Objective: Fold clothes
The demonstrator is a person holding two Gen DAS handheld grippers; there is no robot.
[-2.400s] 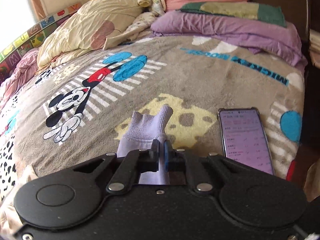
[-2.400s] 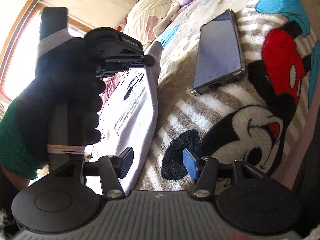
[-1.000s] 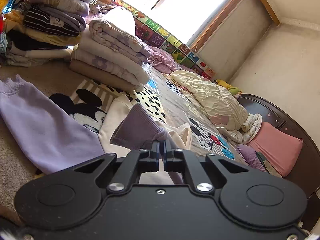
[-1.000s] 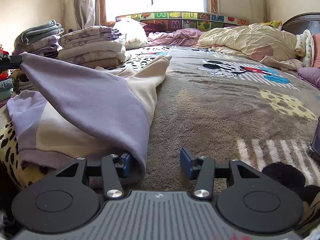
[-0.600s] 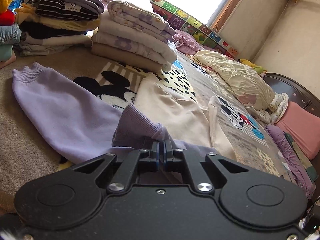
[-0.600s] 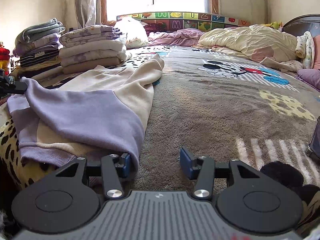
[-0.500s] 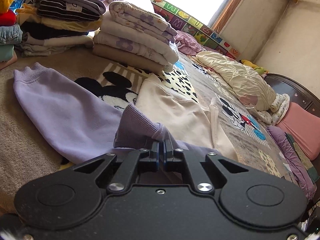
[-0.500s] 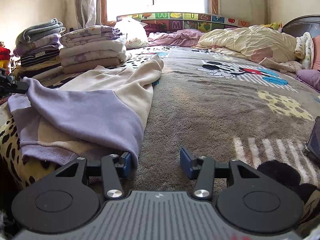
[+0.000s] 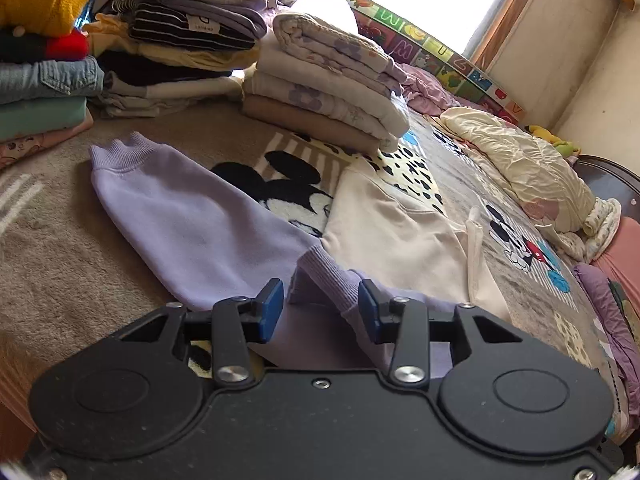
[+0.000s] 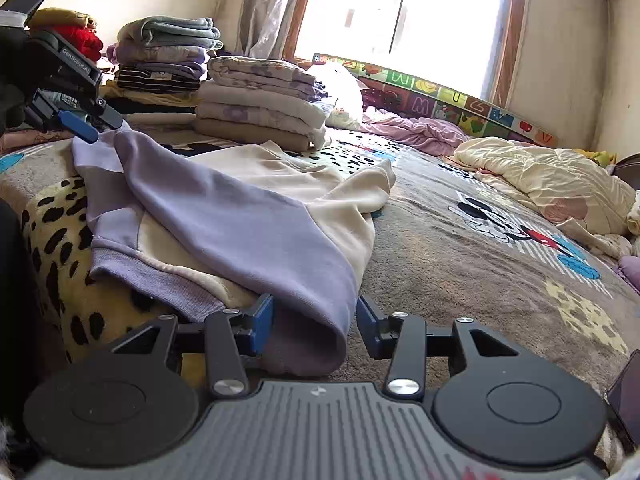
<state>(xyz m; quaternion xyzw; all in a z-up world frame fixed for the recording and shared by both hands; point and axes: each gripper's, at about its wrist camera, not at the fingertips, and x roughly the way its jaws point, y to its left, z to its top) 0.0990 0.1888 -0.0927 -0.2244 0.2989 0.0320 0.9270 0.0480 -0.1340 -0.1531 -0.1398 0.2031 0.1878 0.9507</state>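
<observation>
On the bed (image 10: 460,280), near its front edge, the cream and lilac sweatshirt (image 10: 280,184) is lying flat, body running away toward the far stacks of folded clothes (image 10: 256,108). The left claw (image 9: 320,312) is sitting wide open, gripping nothing, with the ribbed lilac cuff (image 9: 332,276) of the folded-in sleeve lying loose between its blue pads. The right claw (image 10: 316,320) is also spread apart and empty, straddling the rounded shoulder fold of that same sleeve (image 10: 240,220), which is running diagonally from near right to far left across the cream body. The other sleeve (image 9: 188,216) is stretching out to the left, cuff pointing at the far stacks, so the left claw looks the nearer one for it. There is open blanket to the right, but the stacks are crowding the far left, and a phone (image 10: 626,396) is lying at the near right edge.
</observation>
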